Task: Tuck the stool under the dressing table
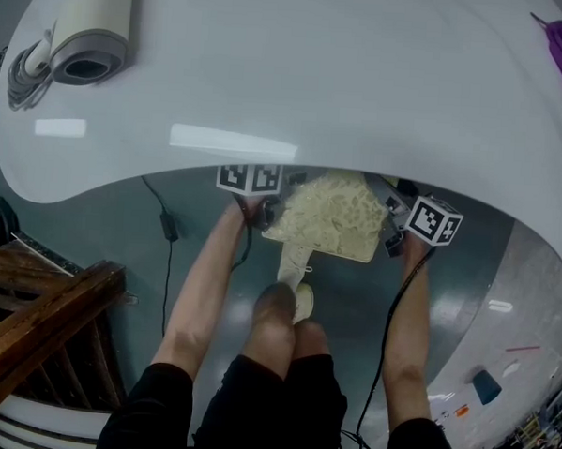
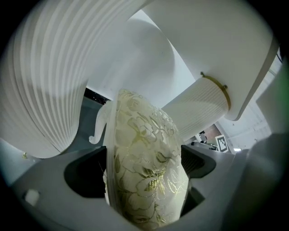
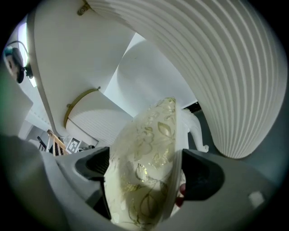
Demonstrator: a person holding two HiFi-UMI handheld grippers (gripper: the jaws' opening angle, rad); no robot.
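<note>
The stool (image 1: 328,217) sits at the middle of the head view. Its far edge is already beneath the curved rim of the table (image 1: 298,79) and its near part is still out in the open, so the tuck looks partly done.

To finish well, both sides should be pushed evenly so the seat goes straight into the gap. In the left gripper view a fluted pedestal (image 2: 49,81) fills the upper left, and another stands at centre right, so a skewed push could knock the stool's curled leg (image 2: 99,128) against one. The seat should stay low and level (the tabletop hangs close above it), and the grip should be let go only once the seat is fully under.

The left gripper (image 2: 143,164) has its jaws spread wide around the seat's padded edge, with the brocade filling the gap from one pad to the other. It seems to be held rather than merely bracketed. The right gripper (image 3: 144,173) grips the opposite edge the same way, with its right jaw against the white rim.

Both forearms reach up the head view from the lower edge, the left forearm (image 1: 202,290) angled inward and the right forearm (image 1: 409,319) nearly straight. Both grippers tilt downward toward the seat.
</note>
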